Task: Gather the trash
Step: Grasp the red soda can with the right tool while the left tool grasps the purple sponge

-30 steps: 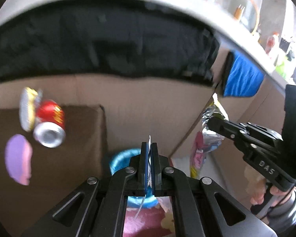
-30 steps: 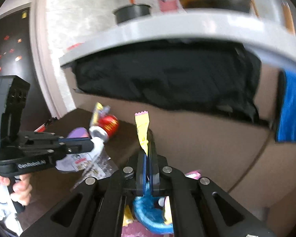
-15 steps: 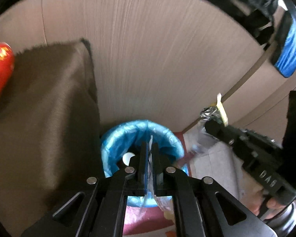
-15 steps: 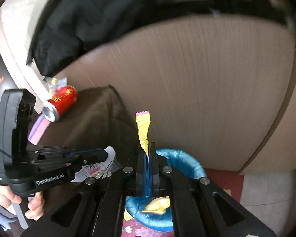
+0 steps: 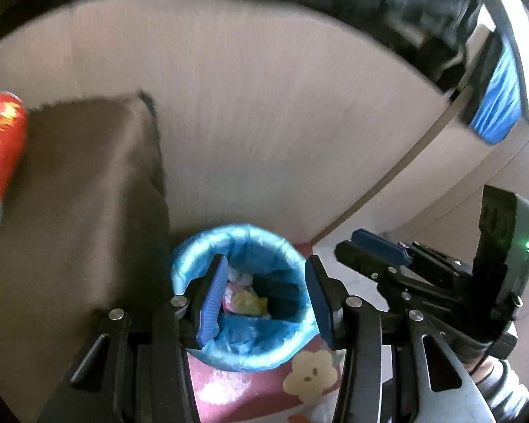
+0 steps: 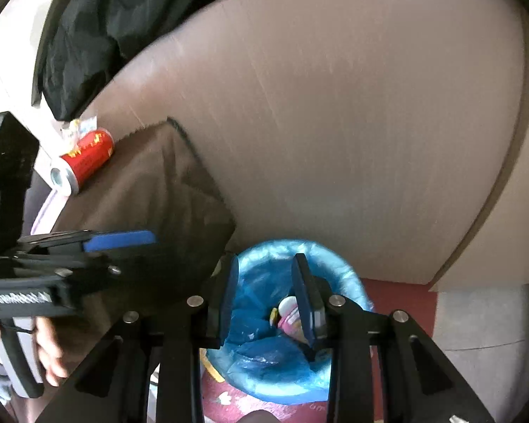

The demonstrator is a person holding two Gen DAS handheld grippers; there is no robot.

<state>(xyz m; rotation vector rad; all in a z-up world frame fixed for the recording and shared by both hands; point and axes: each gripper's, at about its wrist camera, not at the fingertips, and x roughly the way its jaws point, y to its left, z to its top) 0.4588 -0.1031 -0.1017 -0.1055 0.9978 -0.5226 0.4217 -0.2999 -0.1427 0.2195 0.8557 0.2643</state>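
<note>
A small bin lined with a blue bag (image 5: 208, 250) stands on the floor beside a brown table; it also shows in the right wrist view (image 6: 342, 271). Wrappers (image 5: 245, 299) lie inside it, also seen in the right wrist view (image 6: 287, 313). My left gripper (image 5: 266, 296) is open and empty right above the bin mouth. My right gripper (image 6: 266, 299) is open and empty above the bin too. A red can (image 6: 84, 162) lies on its side on the table, with a crumpled wrapper (image 6: 79, 128) behind it.
The brown cloth-covered table (image 5: 74, 211) is left of the bin. A beige cabinet front (image 6: 335, 123) rises behind it, with a black cloth (image 6: 98, 10) hanging above. A red floral mat (image 5: 264, 391) lies under the bin.
Both grippers have opened over the bin. The clear wrapper left the left gripper and the yellow wrapper left the right one; both grippers are now empty.
</note>
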